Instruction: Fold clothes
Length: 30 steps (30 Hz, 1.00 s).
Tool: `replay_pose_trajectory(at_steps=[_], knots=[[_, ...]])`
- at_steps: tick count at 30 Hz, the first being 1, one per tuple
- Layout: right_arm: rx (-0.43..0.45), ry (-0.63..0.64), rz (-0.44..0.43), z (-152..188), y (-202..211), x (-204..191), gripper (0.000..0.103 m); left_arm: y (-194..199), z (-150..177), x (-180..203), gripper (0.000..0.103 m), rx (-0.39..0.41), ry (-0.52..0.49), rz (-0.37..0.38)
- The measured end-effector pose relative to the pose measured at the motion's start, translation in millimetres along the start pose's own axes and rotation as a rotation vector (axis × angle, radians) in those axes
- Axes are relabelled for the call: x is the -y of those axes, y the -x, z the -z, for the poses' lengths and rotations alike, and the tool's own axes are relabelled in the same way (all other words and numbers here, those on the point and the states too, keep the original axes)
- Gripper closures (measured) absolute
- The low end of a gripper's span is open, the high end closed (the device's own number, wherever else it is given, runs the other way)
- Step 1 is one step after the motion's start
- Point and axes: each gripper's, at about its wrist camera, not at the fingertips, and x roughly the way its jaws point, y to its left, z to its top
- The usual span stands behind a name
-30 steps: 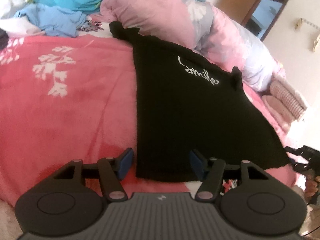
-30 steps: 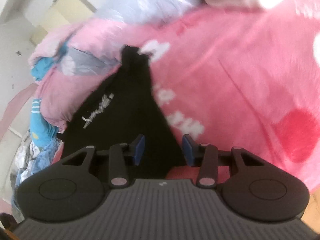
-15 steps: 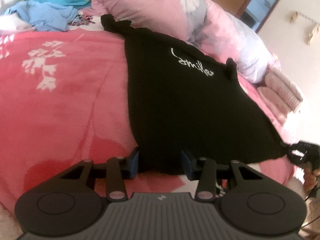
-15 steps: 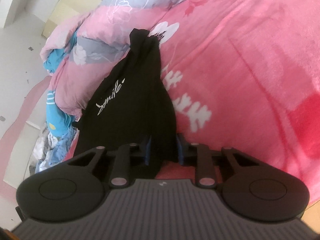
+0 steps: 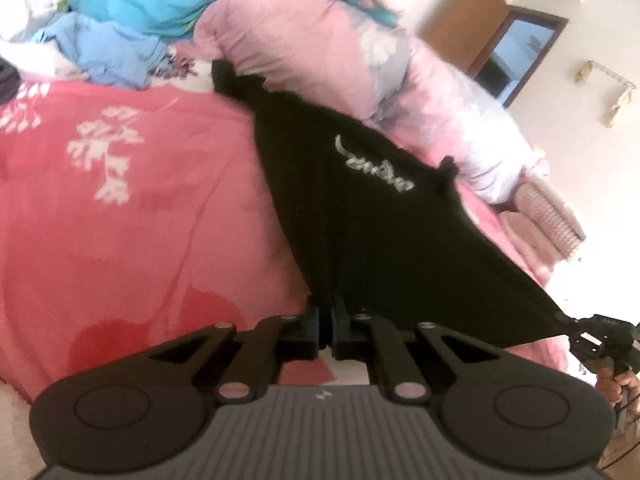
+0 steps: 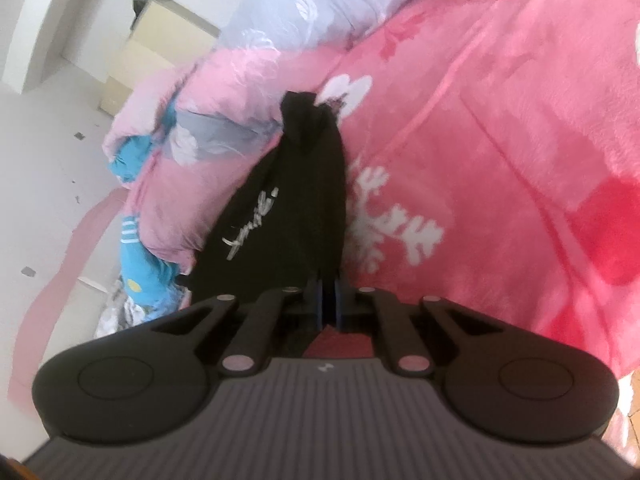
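A black T-shirt (image 5: 372,220) with white script lettering lies stretched over the pink floral bedspread (image 5: 120,208), its sleeves far away by the pillows. My left gripper (image 5: 327,312) is shut on the shirt's near hem corner. In the right wrist view the same black T-shirt (image 6: 288,208) runs away from my right gripper (image 6: 329,300), which is shut on the other hem corner. The right gripper (image 5: 588,334) also shows at the right edge of the left wrist view, pinching that corner, with a hand below it.
A pink and grey quilt (image 5: 320,40) is heaped behind the shirt. Blue and turquoise clothes (image 5: 120,8) are piled at the far left. A folded pink striped cloth (image 5: 548,216) lies at the right. A wooden door (image 5: 516,52) and a cream cabinet (image 6: 160,60) stand beyond the bed.
Both grippers went from open around the hem to shut on it. The hem has lifted and the shirt is pulled taut between them.
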Motion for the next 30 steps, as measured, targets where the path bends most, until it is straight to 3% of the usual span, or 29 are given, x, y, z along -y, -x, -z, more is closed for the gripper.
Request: replay_pose_trajectory(at_steps=[6, 19, 27, 30], knots=[[0.027, 0.010, -0.032, 6.3, 21.5, -12.0, 0.099, 22.5, 4.7, 7.9, 0.098, 0.022, -0.029, 0.015], [0.022, 0.023, 0.000, 59.7, 82.6, -8.8, 0.099, 70.2, 64.5, -3.2, 0.098, 0.003, -0.033, 0.025], [-0.028, 0.067, 0.139, 80.5, 82.0, 2.5, 0.098, 53.1, 90.0, -23.7, 0.095, -0.087, -0.026, -0.036], [-0.023, 0.104, 0.230, 81.8, 84.5, 5.8, 0.095, 54.5, 96.3, -30.3, 0.079, -0.109, -0.028, -0.078]])
